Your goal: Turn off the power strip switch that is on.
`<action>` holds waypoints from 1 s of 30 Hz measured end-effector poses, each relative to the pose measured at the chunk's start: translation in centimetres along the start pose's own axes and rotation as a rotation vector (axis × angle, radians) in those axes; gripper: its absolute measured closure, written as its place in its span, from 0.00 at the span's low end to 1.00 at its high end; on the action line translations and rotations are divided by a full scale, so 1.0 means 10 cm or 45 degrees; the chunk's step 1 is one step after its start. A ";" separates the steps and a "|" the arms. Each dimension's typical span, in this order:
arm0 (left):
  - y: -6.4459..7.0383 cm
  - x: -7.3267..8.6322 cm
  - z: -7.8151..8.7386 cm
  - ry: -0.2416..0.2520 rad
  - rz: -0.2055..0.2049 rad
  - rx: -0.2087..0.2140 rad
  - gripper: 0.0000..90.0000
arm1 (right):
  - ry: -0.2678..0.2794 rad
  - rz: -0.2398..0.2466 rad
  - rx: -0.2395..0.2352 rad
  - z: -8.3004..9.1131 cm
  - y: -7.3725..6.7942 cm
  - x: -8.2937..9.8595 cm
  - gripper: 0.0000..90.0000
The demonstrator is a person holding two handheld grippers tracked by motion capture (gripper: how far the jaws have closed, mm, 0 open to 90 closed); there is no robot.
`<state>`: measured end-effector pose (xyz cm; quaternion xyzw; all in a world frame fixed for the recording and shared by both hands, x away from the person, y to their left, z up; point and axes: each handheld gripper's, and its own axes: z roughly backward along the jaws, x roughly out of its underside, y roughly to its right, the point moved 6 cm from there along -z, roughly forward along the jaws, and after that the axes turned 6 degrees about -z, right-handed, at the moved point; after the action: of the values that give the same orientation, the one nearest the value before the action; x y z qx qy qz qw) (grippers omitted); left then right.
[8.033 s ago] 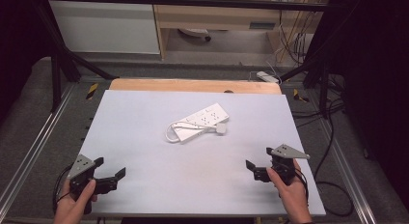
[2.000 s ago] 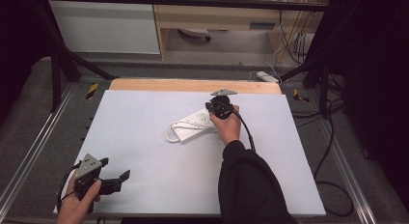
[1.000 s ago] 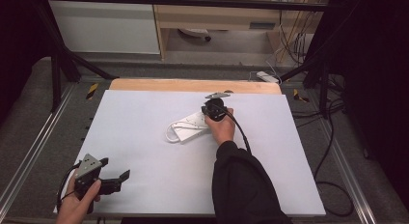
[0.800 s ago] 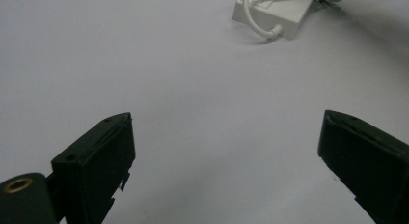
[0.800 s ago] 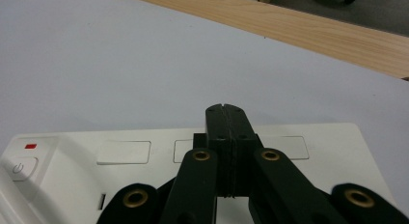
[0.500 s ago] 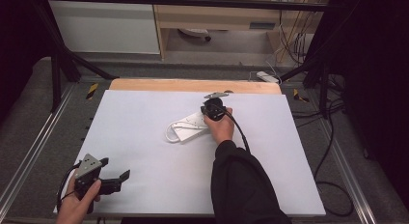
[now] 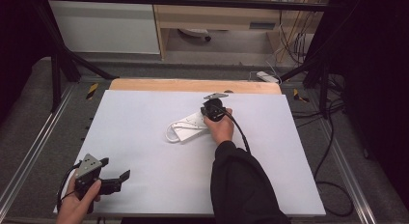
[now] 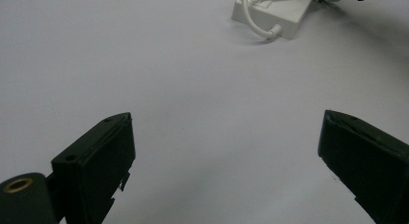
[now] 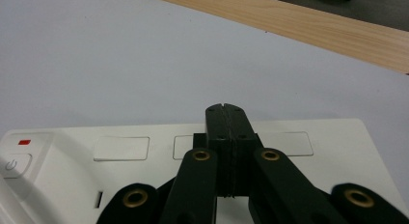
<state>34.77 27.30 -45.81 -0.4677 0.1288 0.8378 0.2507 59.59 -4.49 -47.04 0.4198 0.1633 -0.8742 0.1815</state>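
High view, 1 white power strip [image 7: 189, 130], 2 hand-held grippers: right hand-held gripper [image 7: 212, 109], left hand-held gripper [image 7: 115, 181]

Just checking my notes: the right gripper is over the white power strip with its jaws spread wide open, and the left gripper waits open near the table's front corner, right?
Not quite. The right gripper is over the white power strip, but its jaws are pressed shut, not spread wide, as the right gripper view shows. The left gripper does wait open near the table's front corner.
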 end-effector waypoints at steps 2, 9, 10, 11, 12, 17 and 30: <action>0.00 0.00 0.00 0.000 0.000 -0.001 0.07 | 0.001 -0.004 0.002 0.00 0.00 0.00 1.00; 0.00 0.00 0.00 0.000 -0.002 -0.001 0.07 | 0.003 0.010 0.008 0.00 0.00 0.01 1.00; 0.00 0.00 0.00 0.000 -0.003 0.000 0.07 | 0.005 0.014 0.011 0.00 0.00 0.01 1.00; 0.00 0.00 0.00 0.000 -0.002 0.000 0.07 | 0.005 0.015 0.013 0.00 0.00 0.01 1.00; 0.00 0.00 0.00 0.000 -0.002 -0.001 0.07 | 0.004 0.015 0.016 0.00 0.00 0.01 1.00; 0.01 0.00 0.00 -0.004 -0.005 0.001 0.07 | 0.003 0.023 0.010 0.00 0.00 0.01 1.00; 0.01 0.00 -0.01 -0.007 -0.008 0.002 0.07 | -0.003 0.010 0.007 -0.01 -0.01 0.03 1.00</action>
<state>34.76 27.24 -45.86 -0.4656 0.1272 0.8382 0.2539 59.46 -4.44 -47.35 0.4199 0.1589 -0.8744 0.1840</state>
